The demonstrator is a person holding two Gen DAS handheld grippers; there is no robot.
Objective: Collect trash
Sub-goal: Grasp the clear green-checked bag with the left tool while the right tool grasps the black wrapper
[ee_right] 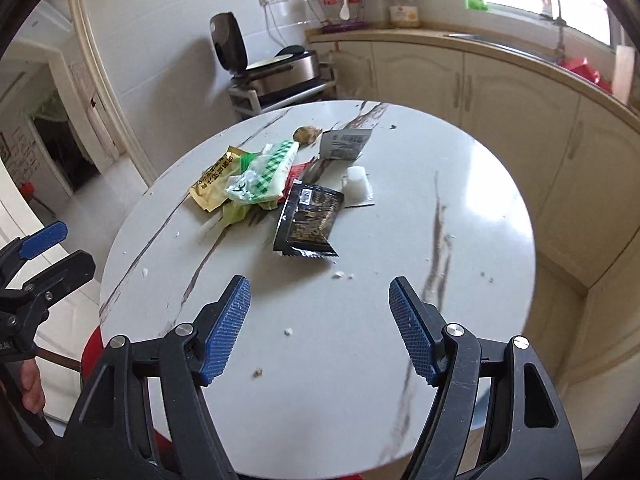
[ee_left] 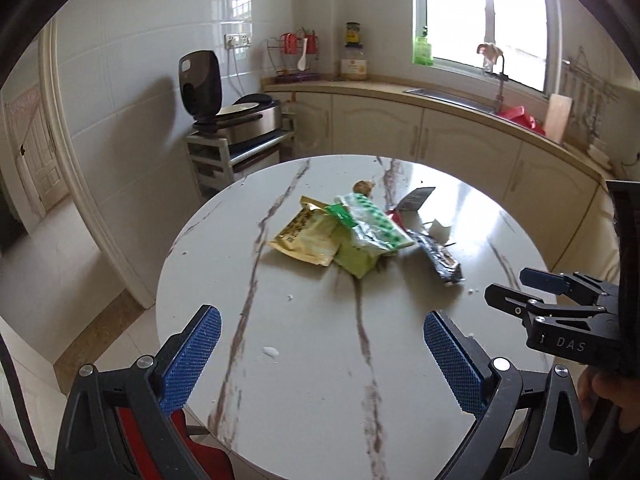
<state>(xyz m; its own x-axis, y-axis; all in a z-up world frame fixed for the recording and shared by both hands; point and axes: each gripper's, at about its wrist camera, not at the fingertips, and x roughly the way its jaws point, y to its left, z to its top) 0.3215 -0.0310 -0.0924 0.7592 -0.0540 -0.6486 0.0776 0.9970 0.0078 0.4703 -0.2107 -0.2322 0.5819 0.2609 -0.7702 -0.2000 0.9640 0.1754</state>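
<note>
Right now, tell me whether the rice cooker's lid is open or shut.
Open: the rice cooker has its dark lid standing upright behind the exposed inner pot.

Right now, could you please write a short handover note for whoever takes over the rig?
Left gripper: open, empty, above the near table edge.
Right gripper: open, empty, also above the near side.
Trash lies untouched mid-table: black wrapper nearest the right gripper; green-checked packet over the yellow packet; grey wrapper, white piece and brown lump farther back. Crumbs are scattered.
Done: nothing collected.
Left: everything. No bin is in view.
</note>
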